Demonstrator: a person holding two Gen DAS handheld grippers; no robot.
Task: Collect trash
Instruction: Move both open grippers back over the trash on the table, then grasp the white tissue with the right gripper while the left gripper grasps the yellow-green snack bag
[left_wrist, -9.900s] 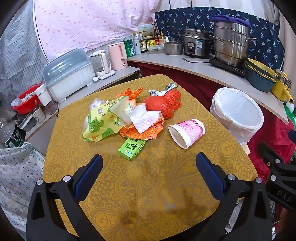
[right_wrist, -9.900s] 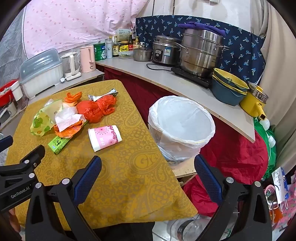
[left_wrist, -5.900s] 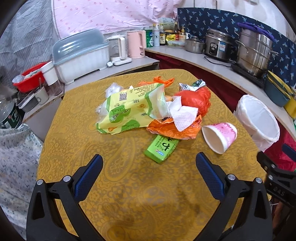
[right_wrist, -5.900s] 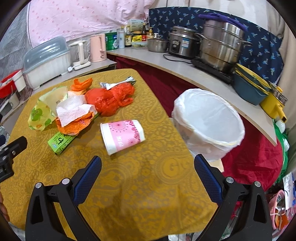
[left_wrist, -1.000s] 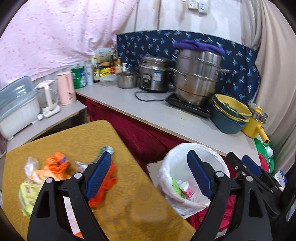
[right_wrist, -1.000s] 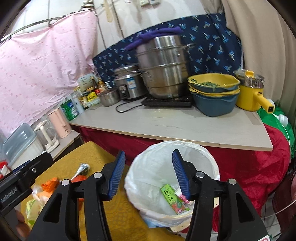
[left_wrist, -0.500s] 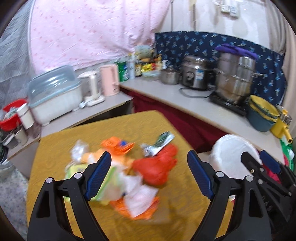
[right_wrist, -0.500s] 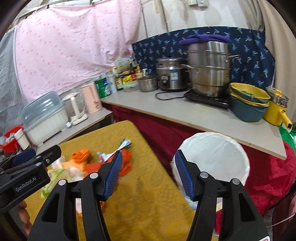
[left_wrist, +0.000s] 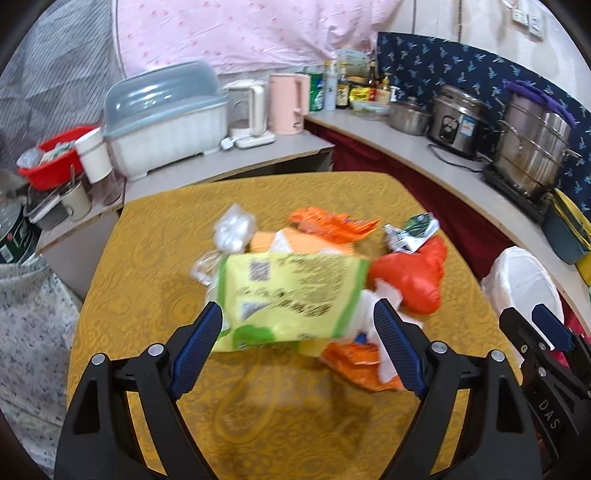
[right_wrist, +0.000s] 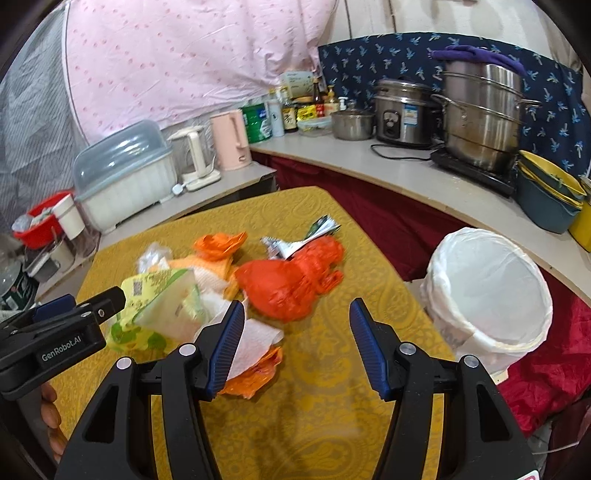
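A trash pile lies on the yellow table (left_wrist: 155, 251): a yellow-green wrapper (left_wrist: 291, 295), a red plastic bag (left_wrist: 413, 280), orange wrappers (left_wrist: 332, 225), a white tissue (right_wrist: 251, 339), a silver foil wrapper (left_wrist: 410, 232) and a clear bag (left_wrist: 232, 229). My left gripper (left_wrist: 295, 347) is open, just short of the yellow-green wrapper. My right gripper (right_wrist: 295, 347) is open over the table in front of the red bag (right_wrist: 291, 284), with the tissue by its left finger. The white-lined trash bin (right_wrist: 487, 295) stands right of the table.
Behind the table a counter holds a dish box (left_wrist: 166, 118), kettles (left_wrist: 288, 103), bottles, a rice cooker (left_wrist: 458, 125), a steel steamer pot (left_wrist: 535, 147) and stacked bowls (right_wrist: 546, 195). A red basin (left_wrist: 51, 158) and cups sit at the left.
Both grippers swung from the bin back to the table and came close to the trash pile. The pink cup and green box are off the table and lay in the bin a second ago.
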